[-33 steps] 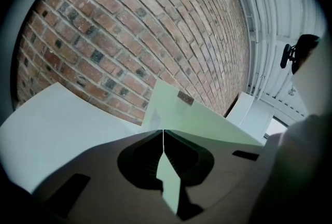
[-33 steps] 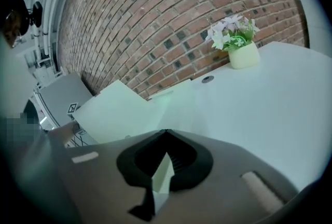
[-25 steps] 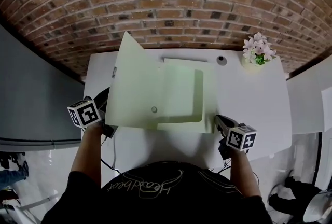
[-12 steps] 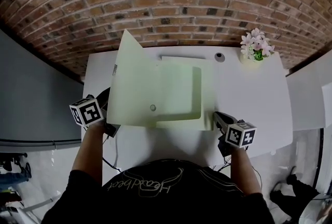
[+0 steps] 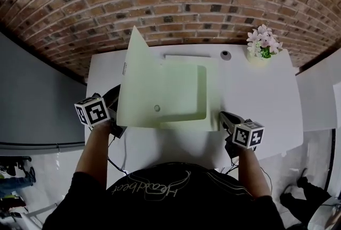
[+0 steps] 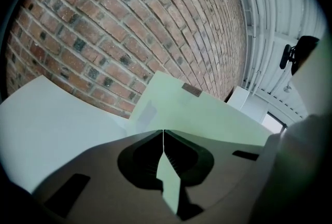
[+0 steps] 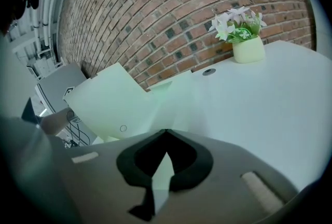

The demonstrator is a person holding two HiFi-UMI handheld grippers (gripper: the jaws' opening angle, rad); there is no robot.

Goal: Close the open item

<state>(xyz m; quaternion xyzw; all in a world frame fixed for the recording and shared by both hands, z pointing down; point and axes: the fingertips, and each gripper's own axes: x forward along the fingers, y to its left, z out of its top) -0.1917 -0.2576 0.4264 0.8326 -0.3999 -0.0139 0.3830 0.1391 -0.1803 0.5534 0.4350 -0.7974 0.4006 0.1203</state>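
My left tongs (image 6: 163,132) pinching the cover (image 5: 139,85), raised at nine o'clock, right tongs (image 7: 166,132) clamping the folder (image 5: 184,90) at four o'clock

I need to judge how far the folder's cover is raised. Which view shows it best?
Head view: nearly the whole cover stands tilted above the folder. Right gripper view shows it sidelong and smaller; left gripper view, only a close-up part.

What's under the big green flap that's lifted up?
Under the lifted flap, the folder's other half lies flat on the white table, bare where it shows. The left gripper pinches the flap; the strip right beneath the flap is covered.
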